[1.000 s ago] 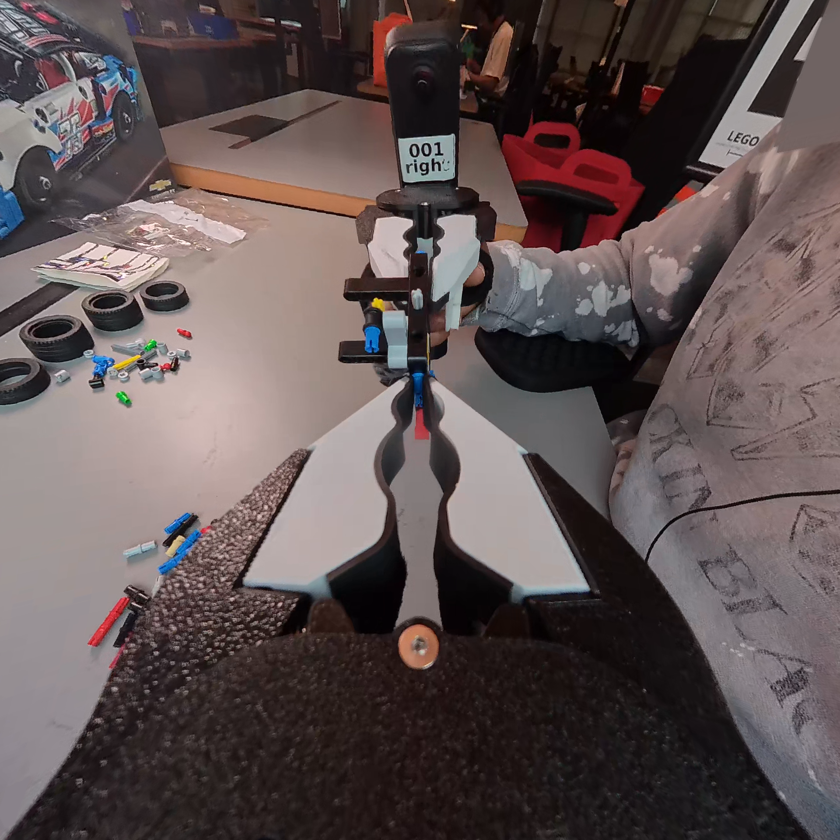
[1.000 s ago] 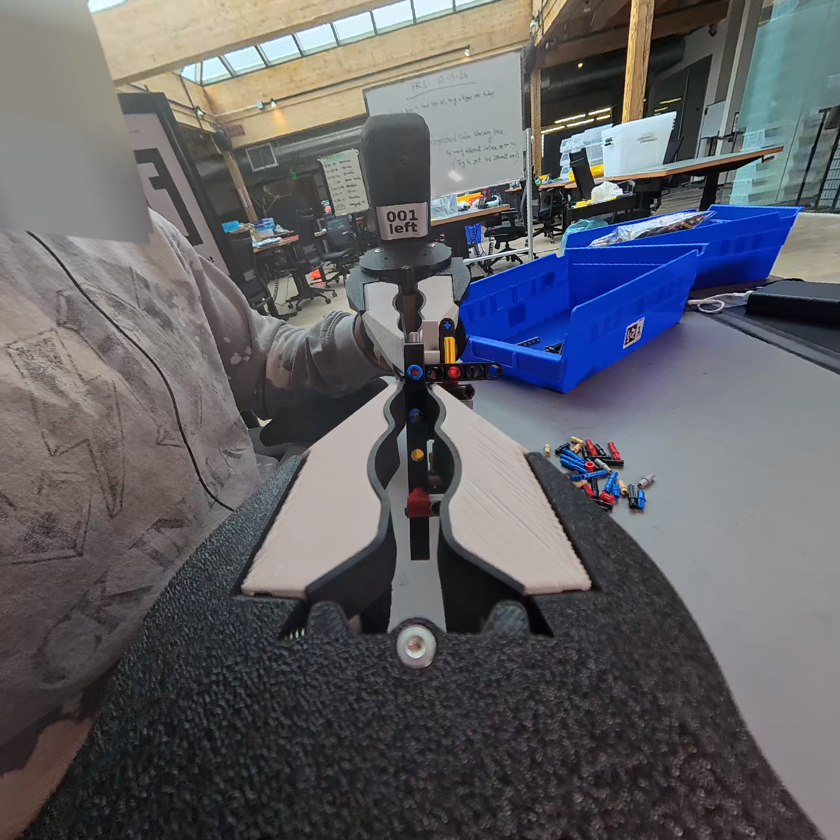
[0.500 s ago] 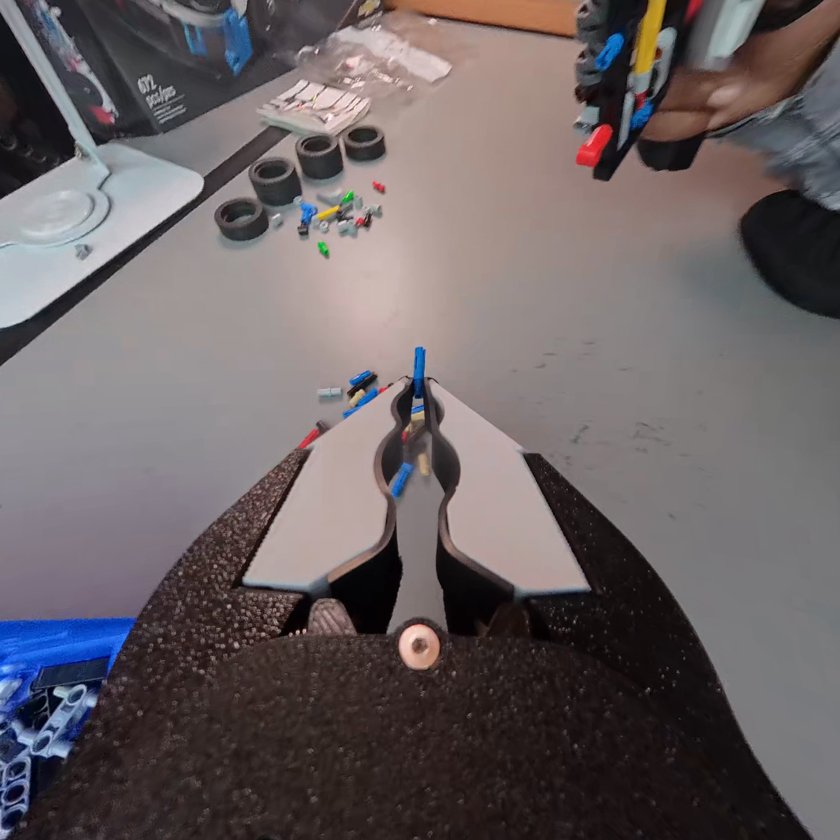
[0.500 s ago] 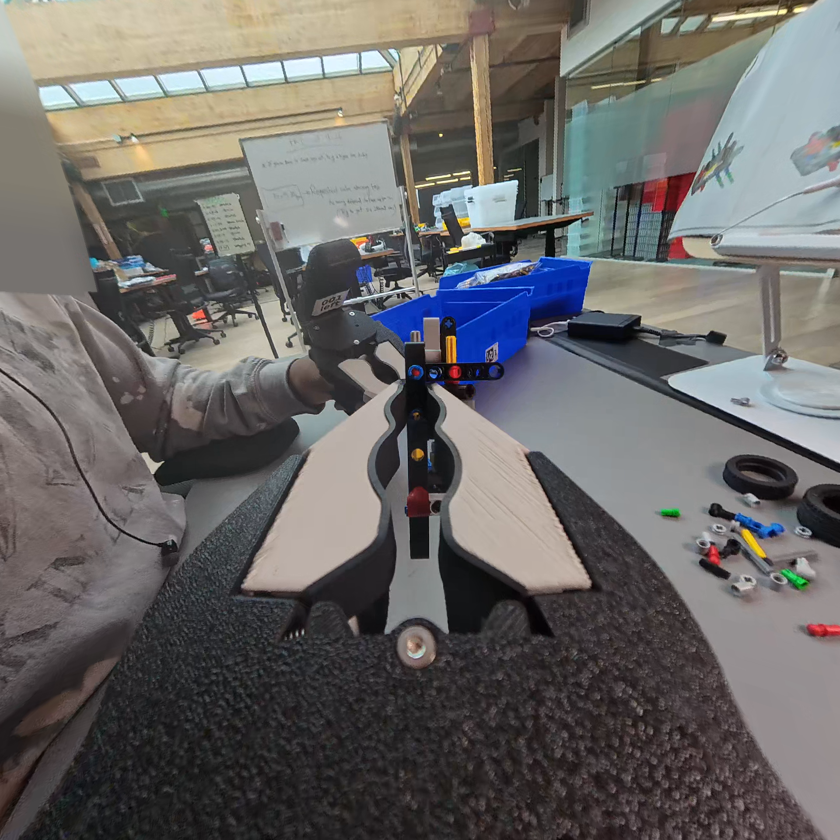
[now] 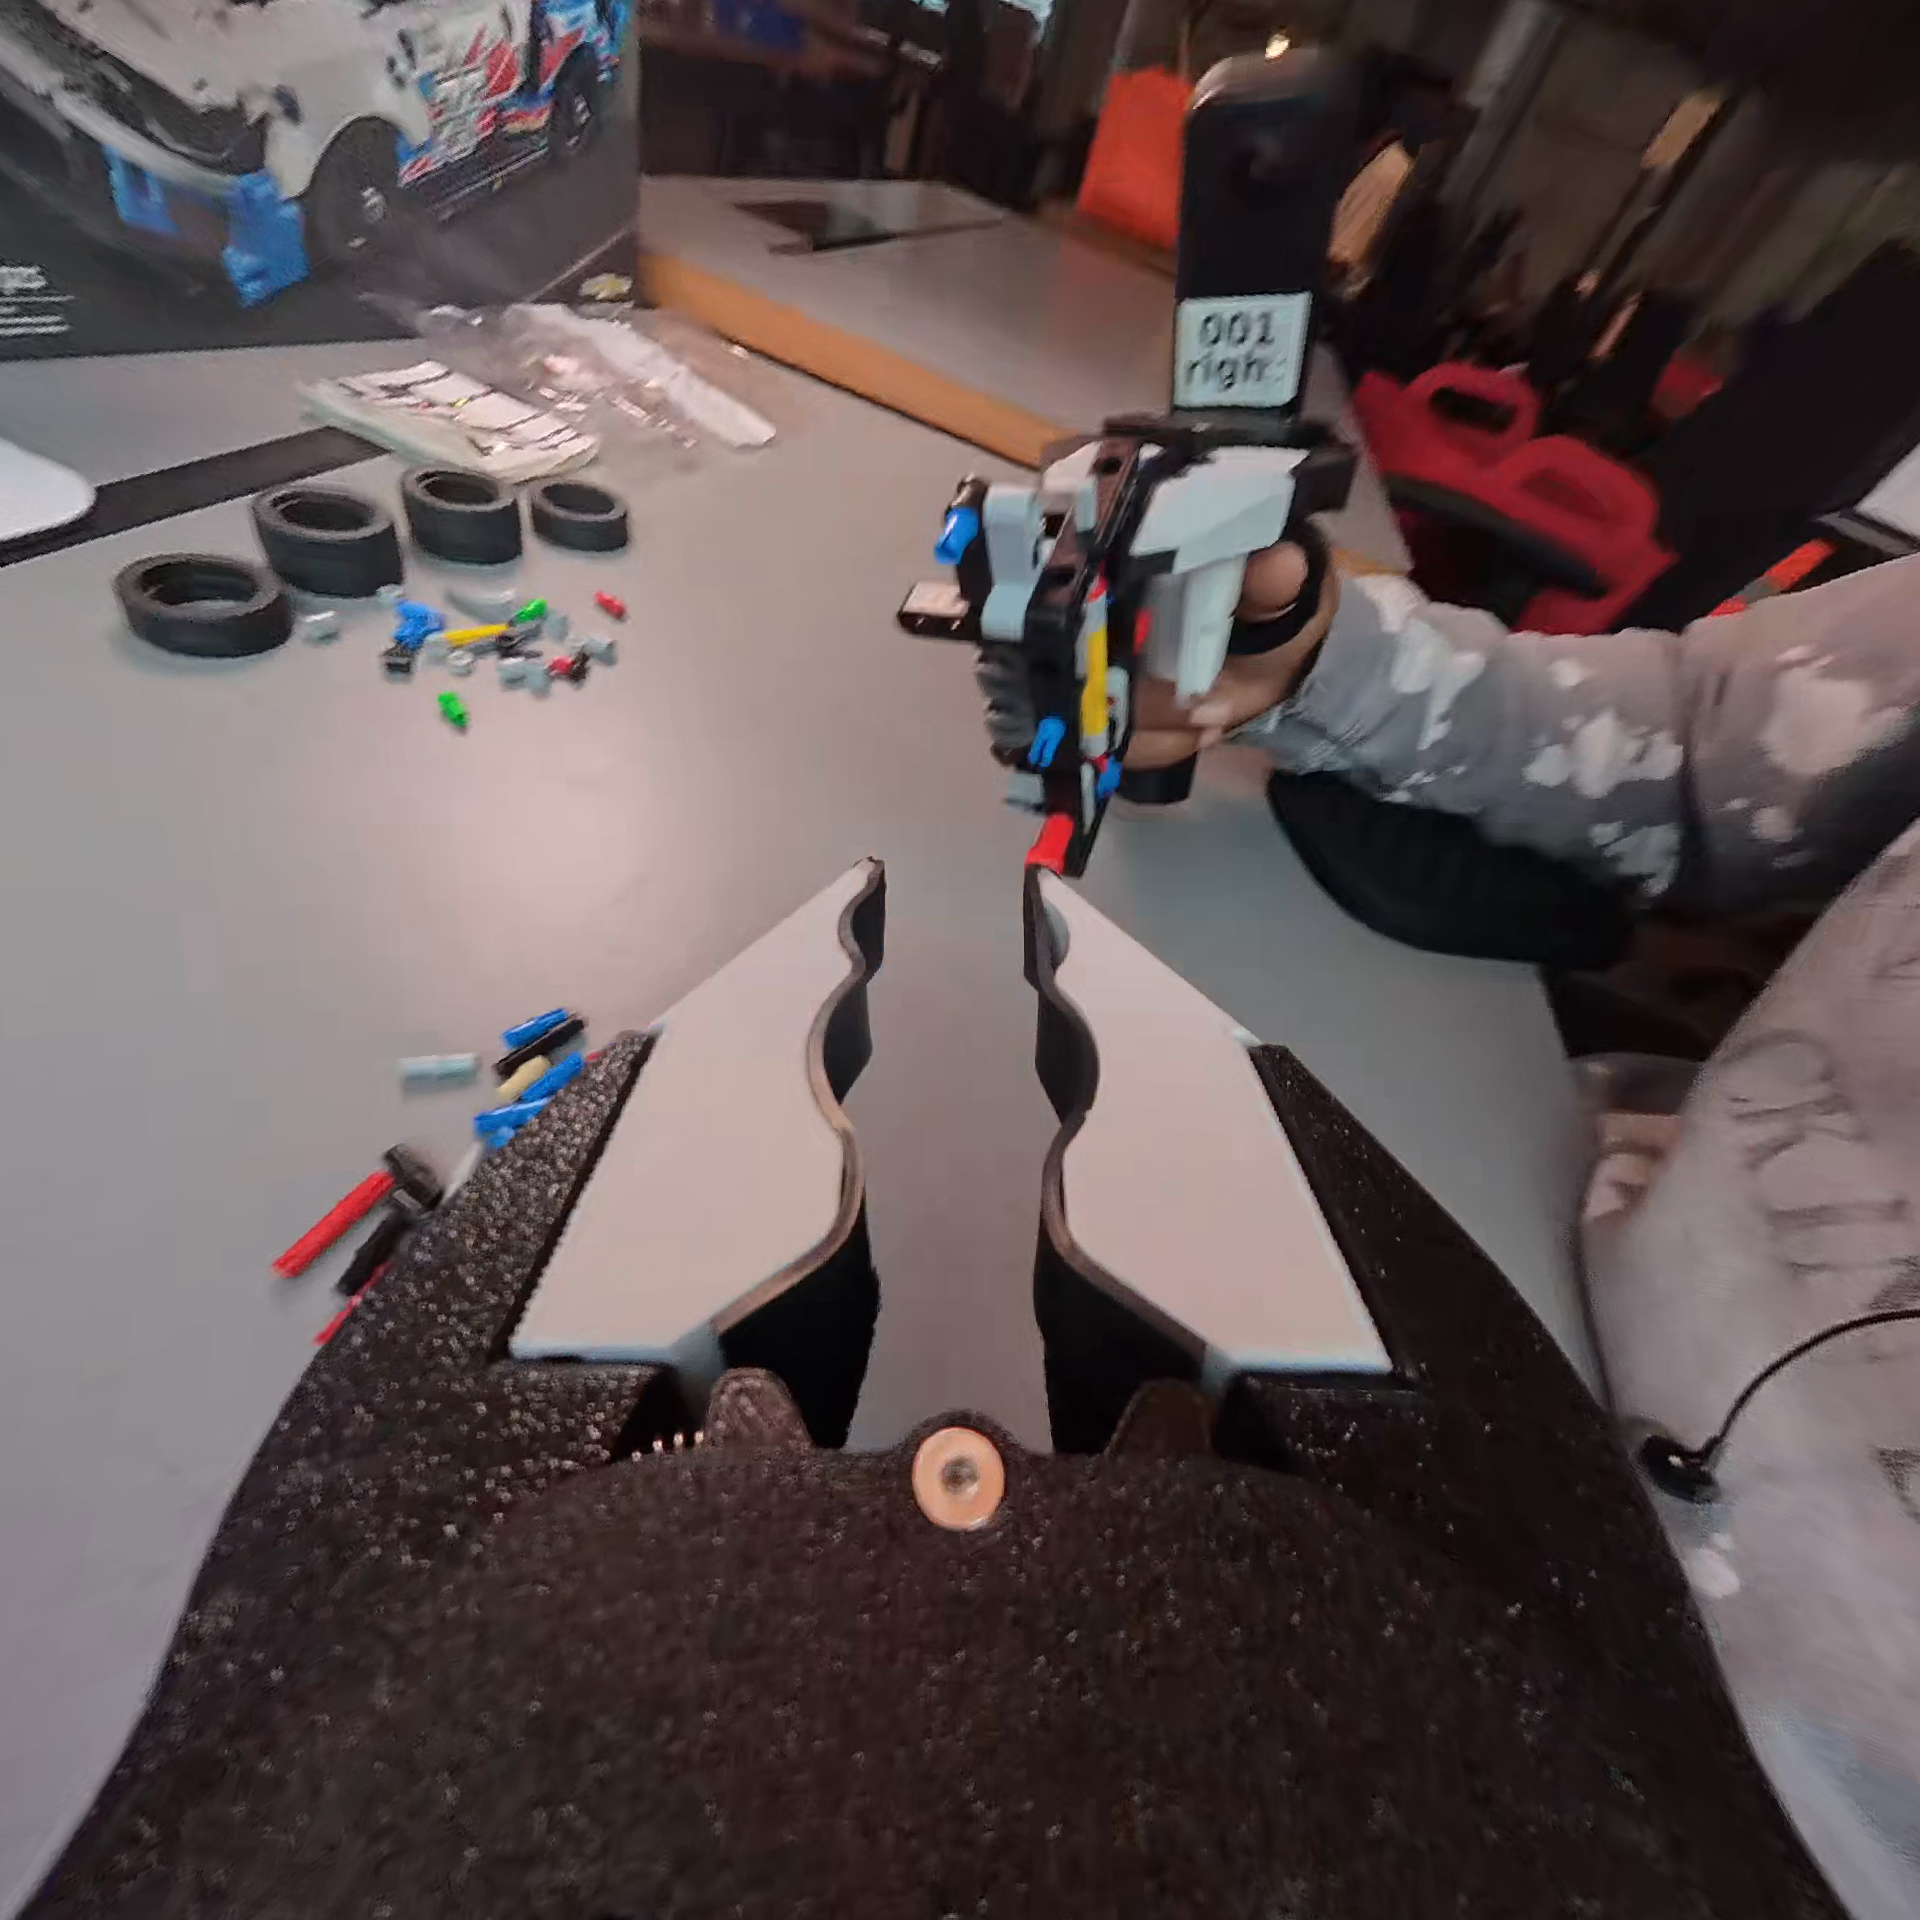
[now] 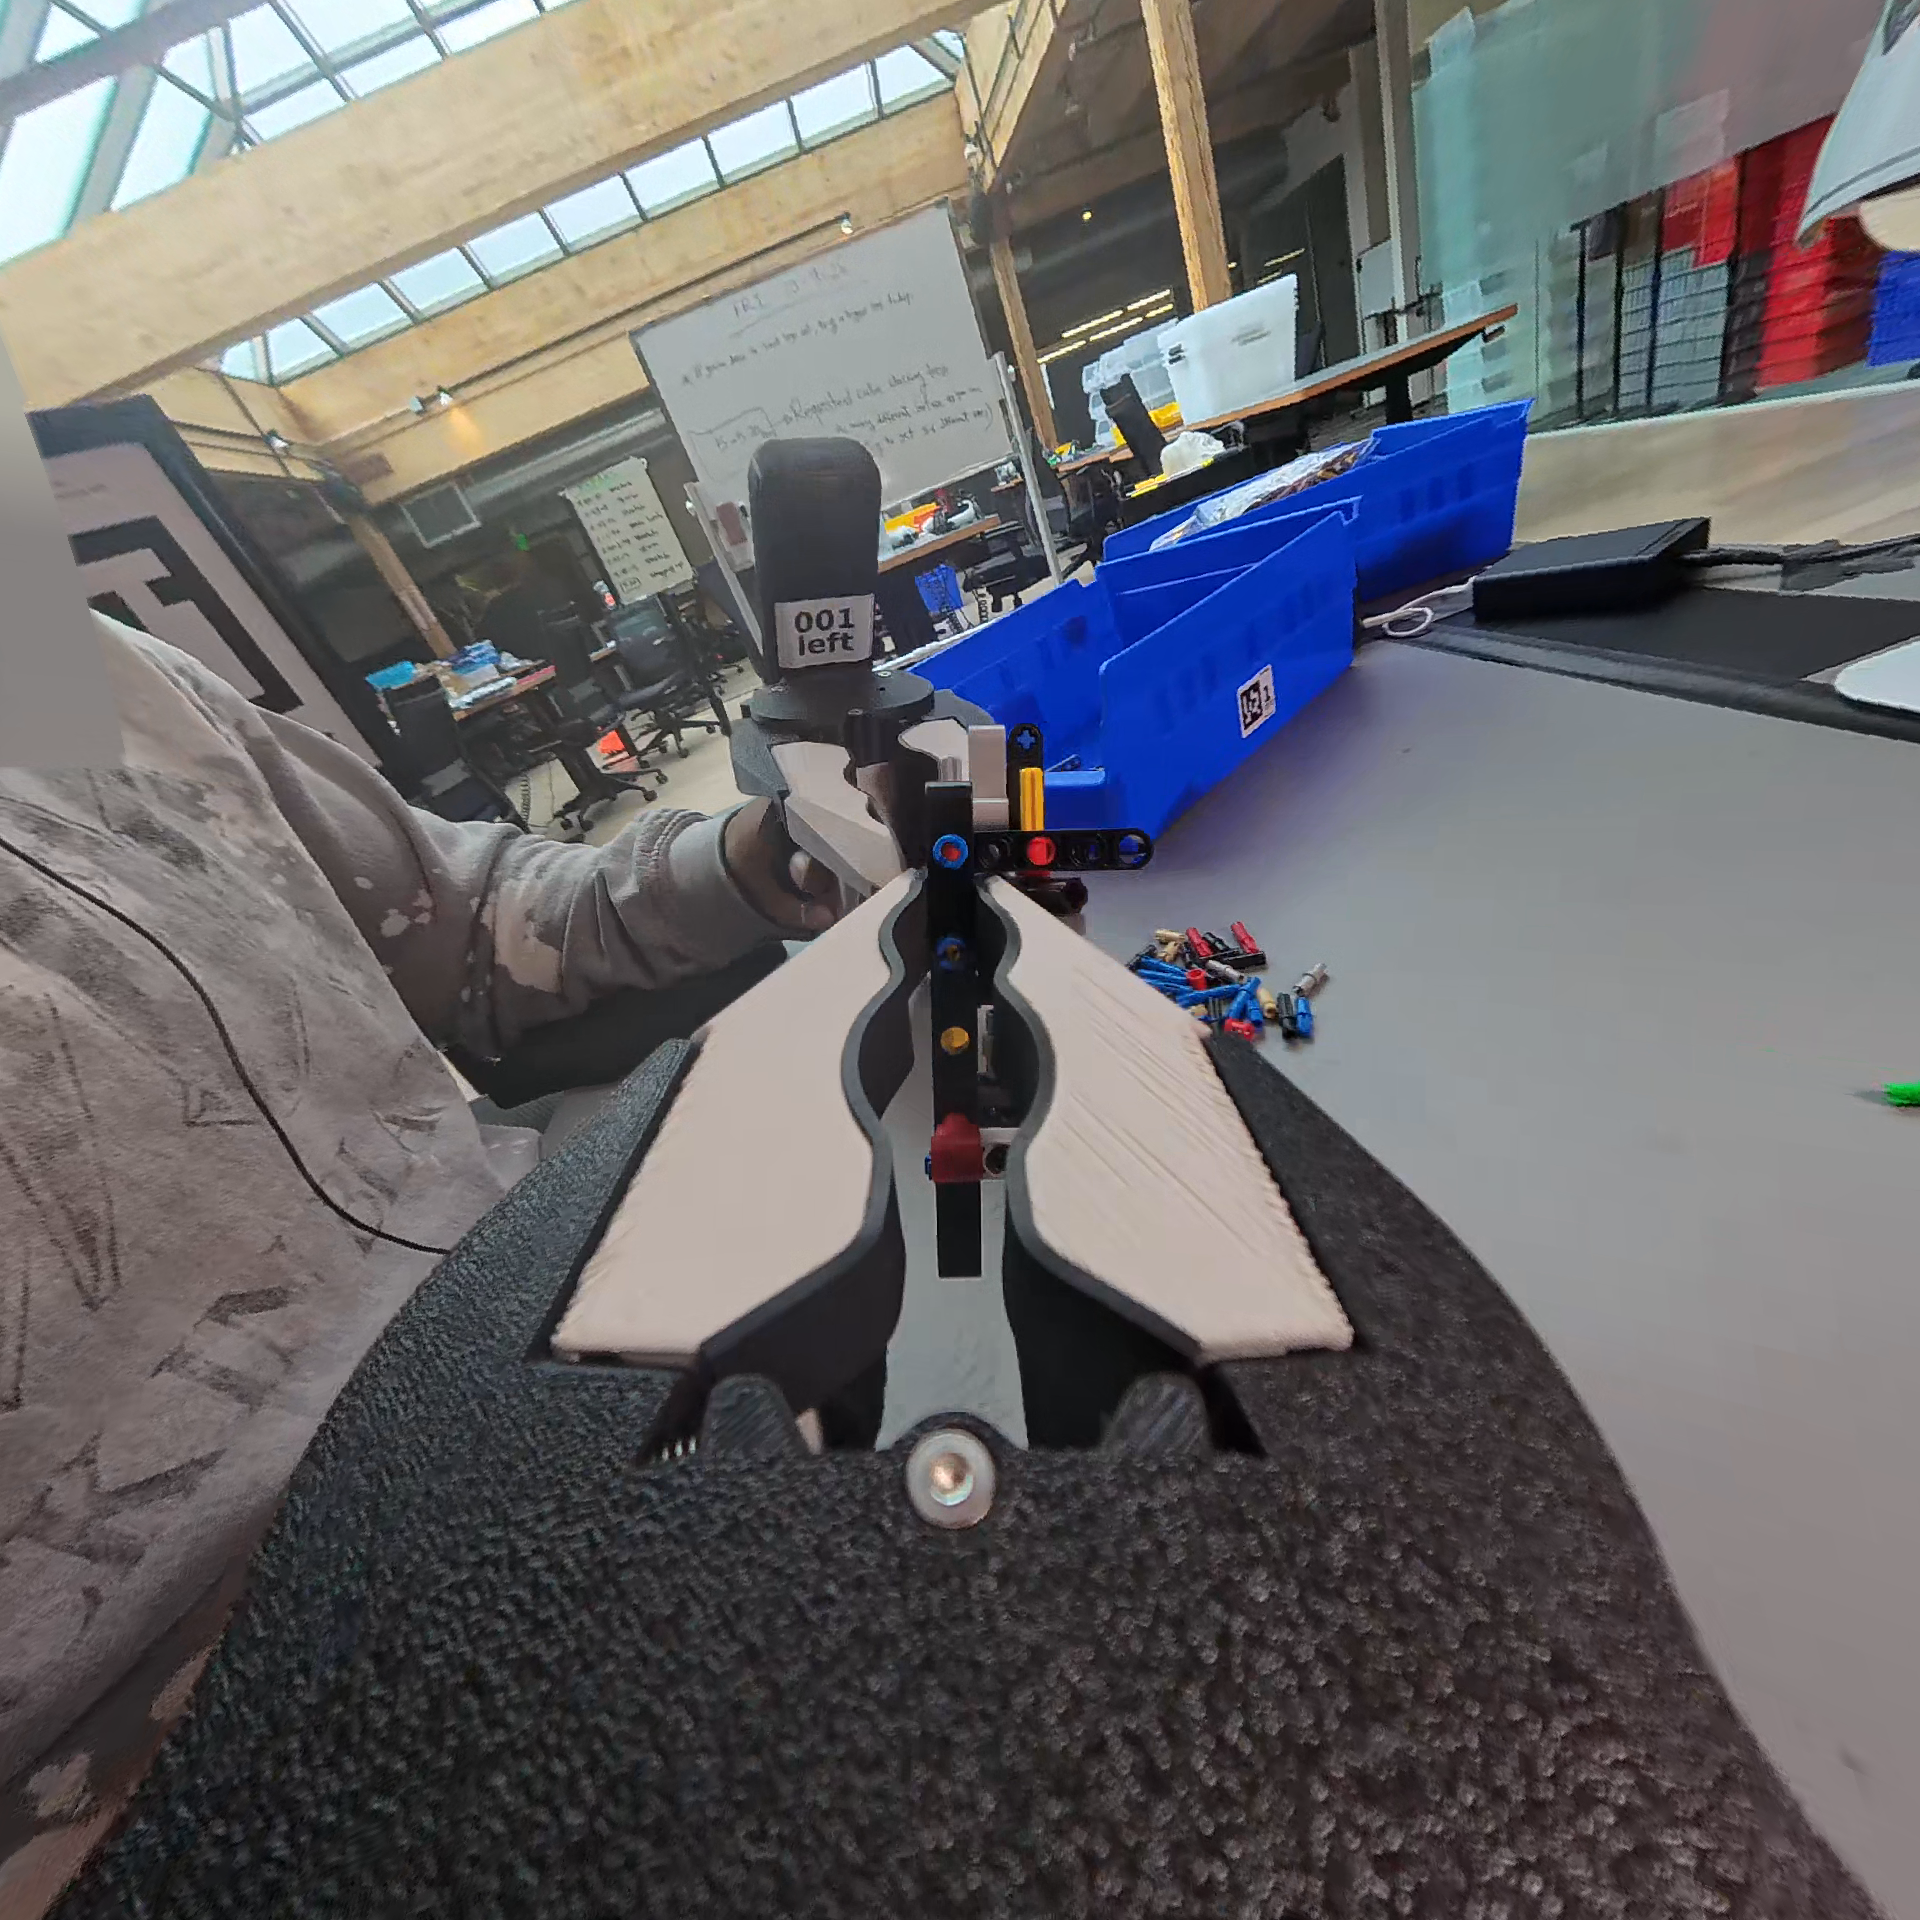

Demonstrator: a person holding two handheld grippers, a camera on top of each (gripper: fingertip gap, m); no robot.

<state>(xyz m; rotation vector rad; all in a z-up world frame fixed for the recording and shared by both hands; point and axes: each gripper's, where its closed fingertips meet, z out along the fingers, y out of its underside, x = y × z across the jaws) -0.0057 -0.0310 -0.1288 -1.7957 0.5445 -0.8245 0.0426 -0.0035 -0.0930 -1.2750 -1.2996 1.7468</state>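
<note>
My left gripper (image 5: pixel 954 878) is open and empty, a little above the grey table (image 5: pixel 727 790). Just beyond its right fingertip hangs the red end of a black brick assembly (image 5: pixel 1070 665) with blue, yellow and grey parts. My right gripper (image 5: pixel 1101 540) holds it in the air. In the right wrist view my right gripper (image 6: pixel 956 883) is shut on the assembly's long black beam (image 6: pixel 954 997). A short cross beam (image 6: pixel 1049 850) sits past the fingertips. The left gripper's black post (image 6: pixel 816 551) stands just behind it.
Several black tyres (image 5: pixel 332 530), loose small pieces (image 5: pixel 488 644), a booklet (image 5: pixel 447 416), plastic bags (image 5: pixel 623 364) and a car box (image 5: pixel 312 156) lie at the far left. Pins (image 5: pixel 520 1070) lie by my left finger. Blue bins (image 6: pixel 1226 665) stand behind. The person's sleeve (image 5: pixel 1558 717) is right.
My left gripper was shut on a blue pin above the pin pile. It has opened, the pin is gone from its fingers, and it has swung back toward the held assembly.
</note>
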